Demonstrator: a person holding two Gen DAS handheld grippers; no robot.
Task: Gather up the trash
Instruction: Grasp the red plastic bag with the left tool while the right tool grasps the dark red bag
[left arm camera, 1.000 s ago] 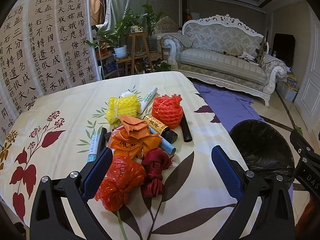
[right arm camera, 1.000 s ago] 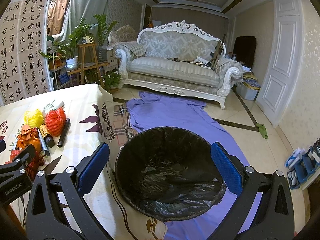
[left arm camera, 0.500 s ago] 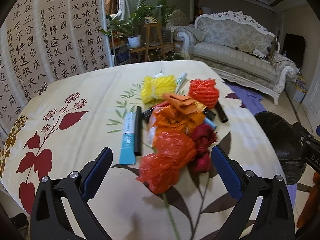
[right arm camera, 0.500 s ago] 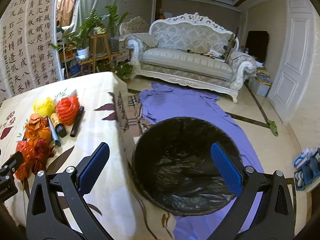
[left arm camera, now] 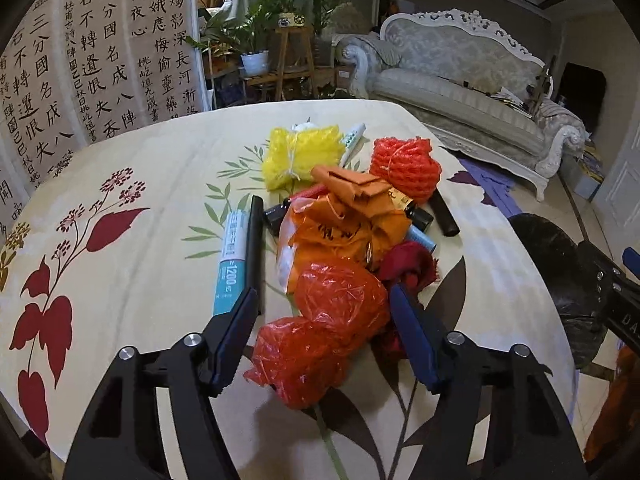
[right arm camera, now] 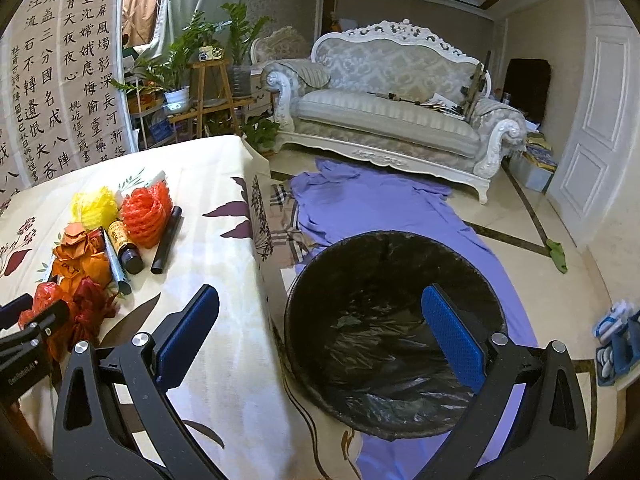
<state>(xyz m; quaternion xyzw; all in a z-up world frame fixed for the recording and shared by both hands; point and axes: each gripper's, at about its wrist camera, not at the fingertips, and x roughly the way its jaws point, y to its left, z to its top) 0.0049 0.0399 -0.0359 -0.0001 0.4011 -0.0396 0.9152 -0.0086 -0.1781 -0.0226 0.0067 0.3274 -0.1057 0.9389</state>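
A pile of trash lies on the flowered tablecloth (left arm camera: 120, 200): a crumpled red plastic bag (left arm camera: 320, 328), orange paper (left arm camera: 344, 224), a dark red cloth (left arm camera: 412, 268), yellow netting (left arm camera: 300, 152), orange netting (left arm camera: 404, 164), tubes and bottles. My left gripper (left arm camera: 324, 312) is open, its fingers on either side of the red bag, close to it. My right gripper (right arm camera: 320, 320) is open and empty above the edge of the black-lined trash bin (right arm camera: 396, 320), which stands on the floor beside the table. The pile also shows in the right wrist view (right arm camera: 100, 248).
A blue-and-white tube (left arm camera: 232, 256) and a black pen (left arm camera: 254, 248) lie left of the pile. A purple cloth (right arm camera: 380, 208) is spread on the floor before a white sofa (right arm camera: 392, 112). Plants (right arm camera: 192, 60) and a calligraphy screen (left arm camera: 80, 60) stand behind the table.
My left gripper has moved forward and down onto the pile, and its jaws have narrowed around the red bag. The right gripper has shifted slightly over the bin.
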